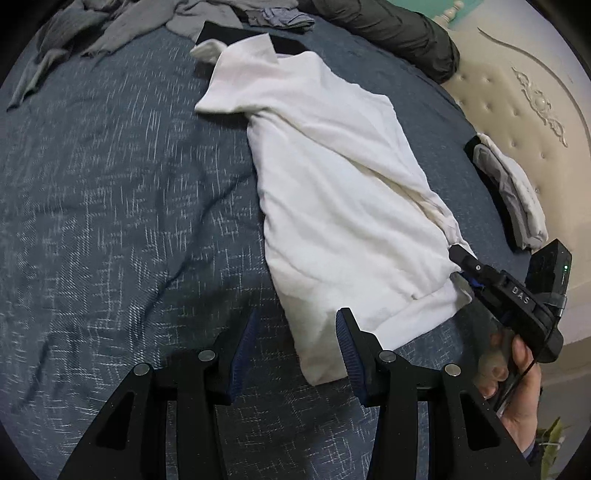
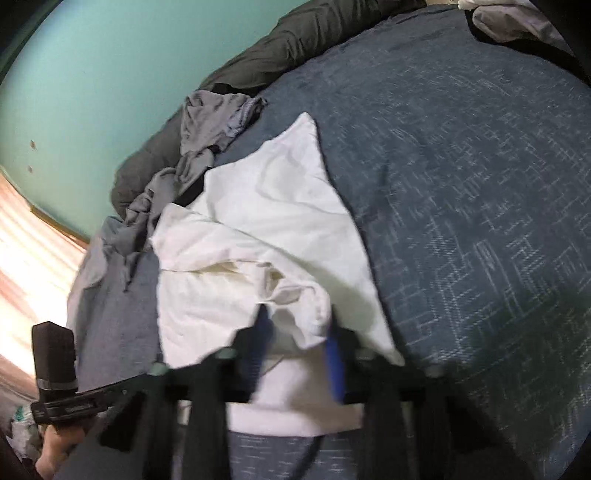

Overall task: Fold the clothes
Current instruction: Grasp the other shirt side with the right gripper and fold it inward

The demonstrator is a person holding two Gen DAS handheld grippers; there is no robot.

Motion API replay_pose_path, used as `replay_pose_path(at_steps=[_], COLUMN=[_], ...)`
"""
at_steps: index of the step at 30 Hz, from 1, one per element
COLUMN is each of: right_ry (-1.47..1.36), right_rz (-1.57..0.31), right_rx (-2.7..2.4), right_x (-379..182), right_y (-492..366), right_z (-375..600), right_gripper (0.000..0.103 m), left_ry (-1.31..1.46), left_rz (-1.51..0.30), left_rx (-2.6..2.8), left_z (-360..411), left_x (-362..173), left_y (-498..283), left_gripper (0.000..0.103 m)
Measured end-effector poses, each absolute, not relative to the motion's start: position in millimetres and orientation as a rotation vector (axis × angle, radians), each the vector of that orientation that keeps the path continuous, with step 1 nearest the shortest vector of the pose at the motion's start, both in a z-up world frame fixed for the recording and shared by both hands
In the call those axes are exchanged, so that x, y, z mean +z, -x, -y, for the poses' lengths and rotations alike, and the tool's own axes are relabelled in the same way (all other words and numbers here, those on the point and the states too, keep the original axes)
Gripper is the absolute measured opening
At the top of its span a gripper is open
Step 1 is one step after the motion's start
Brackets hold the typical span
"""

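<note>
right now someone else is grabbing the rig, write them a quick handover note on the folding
Left hand-held gripper: open, empty, just above the near hem corner of the white shirt.
Right hand-held gripper: fingers around bunched cloth at the shirt's other hem corner; grip not certain.
Shirt lies lengthwise on the blue bedspread, one side already folded in.
A folded stack sits by the headboard.
Left: finish this shirt, then the grey clothes at the far edge.

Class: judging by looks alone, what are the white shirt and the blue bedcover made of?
White shirt: probably soft matte cotton knit; it lies limp in rounded creases.
Blue bedcover: seemingly a coarser woven cloth, matte, with pale crosshatch threads across it.
</note>
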State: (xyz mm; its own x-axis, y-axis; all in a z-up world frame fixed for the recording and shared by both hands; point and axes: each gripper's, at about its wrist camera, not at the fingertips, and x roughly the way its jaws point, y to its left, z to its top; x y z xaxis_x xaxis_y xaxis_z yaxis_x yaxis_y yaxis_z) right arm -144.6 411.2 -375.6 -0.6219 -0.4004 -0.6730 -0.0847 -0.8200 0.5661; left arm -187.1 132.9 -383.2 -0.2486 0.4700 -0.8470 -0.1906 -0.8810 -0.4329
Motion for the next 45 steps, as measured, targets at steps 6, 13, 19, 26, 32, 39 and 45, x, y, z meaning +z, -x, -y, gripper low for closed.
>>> replay_pose_path(at_steps=[6, 13, 19, 26, 32, 39, 45], right_ry=[-1.163, -1.041, -1.127, -1.297, -1.344, -1.282, -1.173], right_rz=[0.855, 0.872, 0.873, 0.934, 0.985, 0.893, 0.848], right_rx=[-2.558, -2.573, -2.580, -2.551, -2.529, -2.651, -2.715], right_x=[-358, -326, -337, -375, -387, -365, -345], right_y=[135, 108, 97, 102, 103, 97, 94], right_z=[-416, -425, -432, -437, -441, -445, -445], right_gripper=[0.003, 0.003, 0.003, 0.003, 0.004, 0.016, 0.016], left_ry=[1.606, 1.553, 1.569, 1.594, 1.575, 1.504, 1.431], left_rz=[0.378, 0.332, 0.285, 0.310, 0.288, 0.305, 0.304], left_rx=[2.120, 2.111, 2.109, 2.106, 2.130, 2.216, 2.327], left_z=[-137, -143, -145, -151, -153, -119, -96], left_x=[-392, -375, -370, -380, -377, -372, -367], left_y=[188, 183, 177, 169, 168, 163, 174], left_gripper=[0.013, 0.005, 0.005, 0.005, 0.006, 0.026, 0.035])
